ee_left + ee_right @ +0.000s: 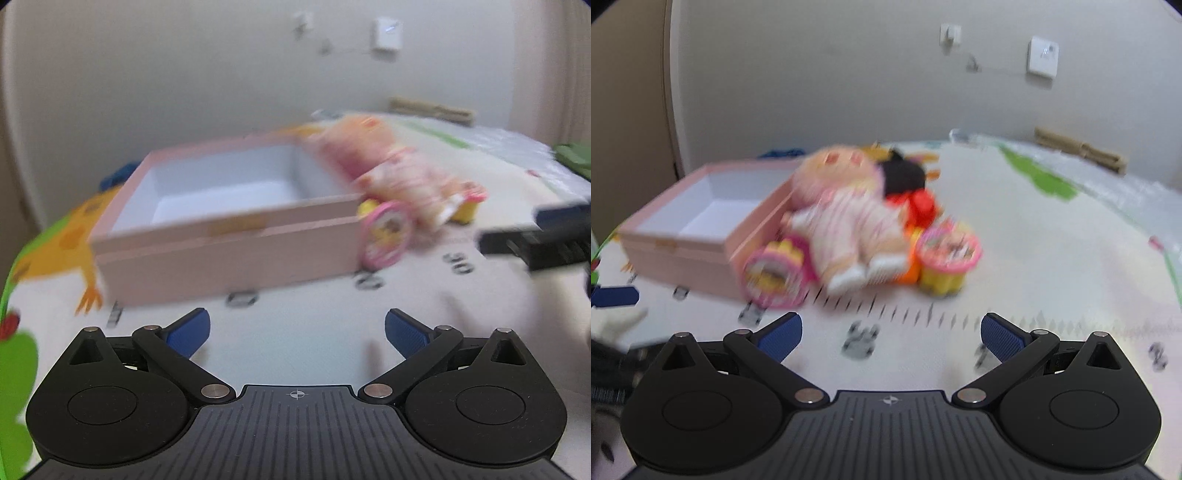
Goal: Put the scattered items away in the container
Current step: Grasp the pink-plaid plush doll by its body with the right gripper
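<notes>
1. Frankly, both views are blurring badly, so the printing on the play mat (pixel 1015 258) and the faces of the toys are staying hard to make out.
2. The pink box (pixel 229 243) is sitting open on the mat with its pale inside showing bare; its far corners are going soft, and in the right wrist view the doll (pixel 846 221) is covering part of its right wall.
3. The doll in the striped outfit is lying just right of the box, head toward the far wall and resting against the box's right side.
4. A pink-rimmed round toy (pixel 775 275) is standing on edge at the box's near right corner, touching the doll's side.
5. Only the right wrist view is showing the second round toy (pixel 947 254) on yellow blocks to the doll's right, and a black and red plush (pixel 908 184) behind the doll.
6. The left gripper (pixel 297 330) is hovering over bare mat near the box's front wall, its blue pads (pixel 188 332) spread wide with nothing between them.
7. The right gripper (pixel 891 332) is likewise gaping wide and gripping nothing, just short of the toy pile; in the left wrist view it is showing only as a dark smear cut off at the right edge.
</notes>
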Tool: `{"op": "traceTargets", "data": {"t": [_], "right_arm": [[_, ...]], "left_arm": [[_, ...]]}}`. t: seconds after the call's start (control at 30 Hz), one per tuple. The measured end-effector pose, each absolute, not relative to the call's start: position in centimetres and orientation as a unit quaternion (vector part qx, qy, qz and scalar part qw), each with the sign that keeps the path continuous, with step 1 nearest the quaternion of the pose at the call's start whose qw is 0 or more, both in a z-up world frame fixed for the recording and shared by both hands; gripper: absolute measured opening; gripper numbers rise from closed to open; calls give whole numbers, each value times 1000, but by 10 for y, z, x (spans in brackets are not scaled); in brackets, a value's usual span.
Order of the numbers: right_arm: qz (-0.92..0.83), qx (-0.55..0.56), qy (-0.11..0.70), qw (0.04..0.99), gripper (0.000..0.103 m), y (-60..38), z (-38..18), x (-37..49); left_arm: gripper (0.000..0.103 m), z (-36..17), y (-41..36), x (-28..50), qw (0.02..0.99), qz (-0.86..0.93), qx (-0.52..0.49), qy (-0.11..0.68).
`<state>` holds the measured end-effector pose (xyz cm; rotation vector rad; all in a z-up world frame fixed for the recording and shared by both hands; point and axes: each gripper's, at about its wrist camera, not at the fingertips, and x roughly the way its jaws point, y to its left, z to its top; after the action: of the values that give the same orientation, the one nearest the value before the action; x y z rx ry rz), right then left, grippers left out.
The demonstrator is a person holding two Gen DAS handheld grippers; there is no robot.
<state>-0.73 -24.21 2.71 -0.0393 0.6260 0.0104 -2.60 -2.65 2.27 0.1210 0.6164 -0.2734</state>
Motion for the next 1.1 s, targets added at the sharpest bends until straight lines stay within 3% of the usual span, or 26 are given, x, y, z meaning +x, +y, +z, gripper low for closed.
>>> {"op": "traceTargets", "data": {"t": [0.13,0.33,0.53,0.63,0.77,1.1], "right_arm": [[25,-51,289,956,87,-238,45,25],[48,-65,254,964,87,-212,54,87],[58,-38,306,949,83,-216,27,124],[60,-37,306,949,81,-216,20,121],[65,-39,315,946,61,-216,32,109],[95,-25,364,926,58,-243,35,14]], "left_arm": [[103,35,-37,-27,943,-163,57,284],[103,42,-24,-28,939,-158,10,305],[103,40,13,-28,926,-149,-74,340],[103,39,24,-29,926,-136,-91,341],[103,45,31,-31,927,-138,-106,333],[103,55,34,-42,922,-194,-136,305]]}}
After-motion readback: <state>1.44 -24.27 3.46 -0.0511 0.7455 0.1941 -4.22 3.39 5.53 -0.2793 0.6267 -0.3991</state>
